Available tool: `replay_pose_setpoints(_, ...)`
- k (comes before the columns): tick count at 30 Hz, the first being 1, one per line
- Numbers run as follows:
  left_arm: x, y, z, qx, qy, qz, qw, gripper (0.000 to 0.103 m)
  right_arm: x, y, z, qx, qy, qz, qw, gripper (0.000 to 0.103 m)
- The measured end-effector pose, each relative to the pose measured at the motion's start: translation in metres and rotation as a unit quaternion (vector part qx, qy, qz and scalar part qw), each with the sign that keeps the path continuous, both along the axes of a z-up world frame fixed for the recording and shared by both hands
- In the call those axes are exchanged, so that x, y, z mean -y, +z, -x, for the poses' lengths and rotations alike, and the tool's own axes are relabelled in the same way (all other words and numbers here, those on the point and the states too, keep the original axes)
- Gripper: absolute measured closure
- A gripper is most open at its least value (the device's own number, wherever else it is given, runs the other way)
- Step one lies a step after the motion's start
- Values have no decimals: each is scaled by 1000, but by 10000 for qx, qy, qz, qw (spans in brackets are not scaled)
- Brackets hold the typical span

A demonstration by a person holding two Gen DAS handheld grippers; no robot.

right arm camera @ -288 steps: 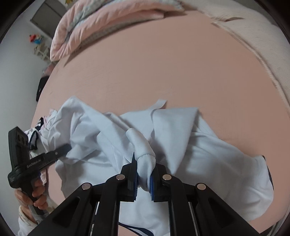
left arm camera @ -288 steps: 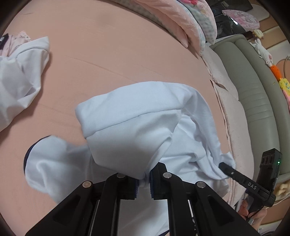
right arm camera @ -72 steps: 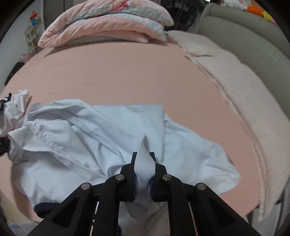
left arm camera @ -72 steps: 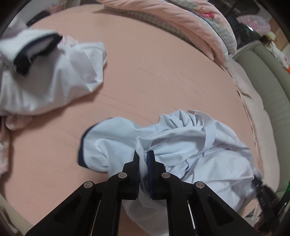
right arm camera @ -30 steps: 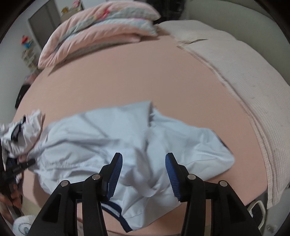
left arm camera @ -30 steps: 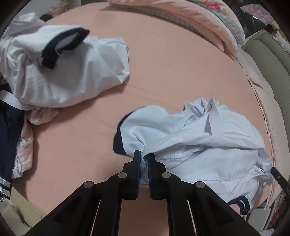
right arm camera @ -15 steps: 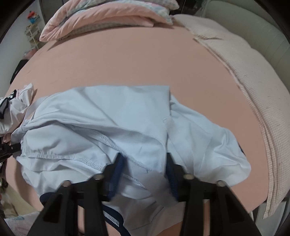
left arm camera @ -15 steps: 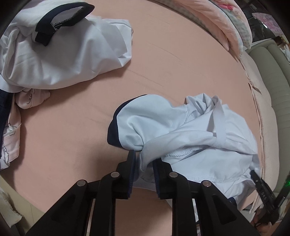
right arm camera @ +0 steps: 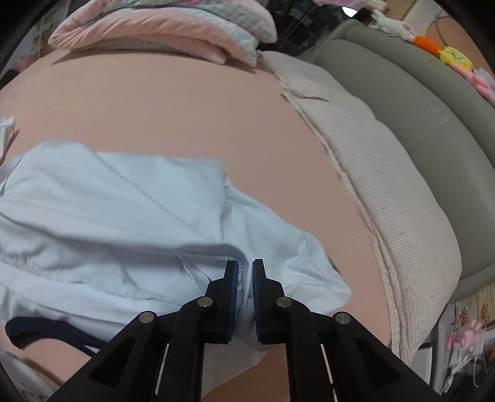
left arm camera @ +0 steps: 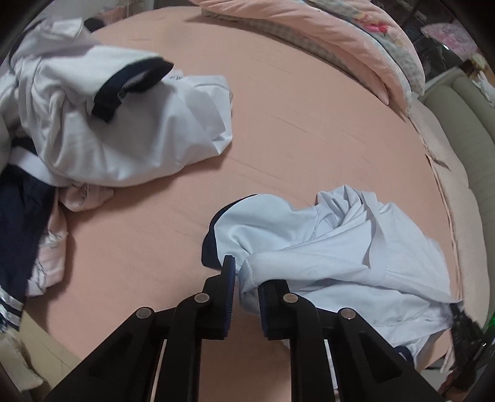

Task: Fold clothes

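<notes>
Definitely somebody's bedroom at home. Big bed with a plain pink sheet (left arm camera: 303,130) stretched across it, folded quilts (right arm camera: 173,27) in pink and pastel checks stacked at the far end. Padded grey-green headboard (right arm camera: 411,102) running along one side, with plush toys (right arm camera: 439,51) lined up on top. Textured cream blanket (right arm camera: 380,173) draped along that edge. Loose laundry everywhere: pale blue shirt (left arm camera: 334,247) crumpled near the edge, heap of white and navy clothes (left arm camera: 102,123) off to the side.
</notes>
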State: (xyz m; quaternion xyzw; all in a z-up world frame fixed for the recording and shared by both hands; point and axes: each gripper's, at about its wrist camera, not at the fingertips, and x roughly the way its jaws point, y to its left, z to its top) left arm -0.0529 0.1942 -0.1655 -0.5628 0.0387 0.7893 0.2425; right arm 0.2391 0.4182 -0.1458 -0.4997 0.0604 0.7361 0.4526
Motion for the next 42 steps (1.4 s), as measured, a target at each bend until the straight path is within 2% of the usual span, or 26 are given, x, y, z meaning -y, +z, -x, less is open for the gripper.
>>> replay_pose_setpoints(5,10,17,-6,-95,48,-206,9997,91,-6,23,-7,-447,-79,-119,9989,96)
replay_pose_setpoints(7,13,26,-15,-171,20,-275,9995,91,-9,35,-15,-860,-167,-66,9961,96)
replay_pose_setpoints(10,16,23,-20,-218,-38,-228,9995,91,-25,44,-22,-1460,-329,422,9878,96)
replay_pose_setpoints(13,16,5,-16,-69,-49,-95,9999,91,-35,33,-29,-1721,-524,997,9786,96)
replay_pose_setpoints(16,16,-3,-18,-119,-70,-95,9999,91,-40,18,-31,-1819,-533,1358,9724,96)
replay_pose_setpoints(21,12,1,-27,-619,-349,-112,9974,91,-40,8,-34,-2045,-479,1544,9654,95)
replay_pose_setpoints(24,12,-2,-27,-660,-369,-258,9968,91,-39,1,-35,-2091,-470,1656,9626,94)
replay_pose_setpoints(25,12,-3,-26,-635,-362,-290,9969,91,-37,-1,-35,-2055,-435,1694,9629,92)
replay_pose_setpoints(27,11,-8,-23,-347,-356,-309,9983,91,-34,-6,-34,-1984,-365,1769,9633,78)
replay_pose_setpoints(28,11,-11,-21,-178,-357,-348,9986,91,-32,-8,-34,-1970,-346,1783,9634,68)
replay_pose_setpoints(29,12,-12,-21,-31,-358,-455,9983,91,-30,-9,-33,-1964,-331,1789,9635,65)
replay_pose_setpoints(31,14,-13,-21,92,-302,-549,9980,91,-27,-12,-32,-1927,-326,1792,9642,65)
replay_pose_setpoints(35,12,-14,-18,48,-258,-393,9989,90,-28,-19,-28,-1780,-388,1764,9673,65)
replay_pose_setpoints(38,7,-15,-17,103,-393,-455,9981,89,-29,-25,-25,-1670,-435,1742,9695,65)
replay_pose_setpoints(39,5,-15,-17,128,-506,-484,9975,83,-29,-24,-25,-1720,-461,1728,9687,65)
replay_pose_setpoints(41,0,-15,-21,176,-672,-620,9957,63,-28,-23,-24,-1744,-434,1677,9693,67)
replay_pose_setpoints(42,-2,-15,-22,194,-725,-685,9948,40,-27,-23,-23,-1707,-415,1654,9704,71)
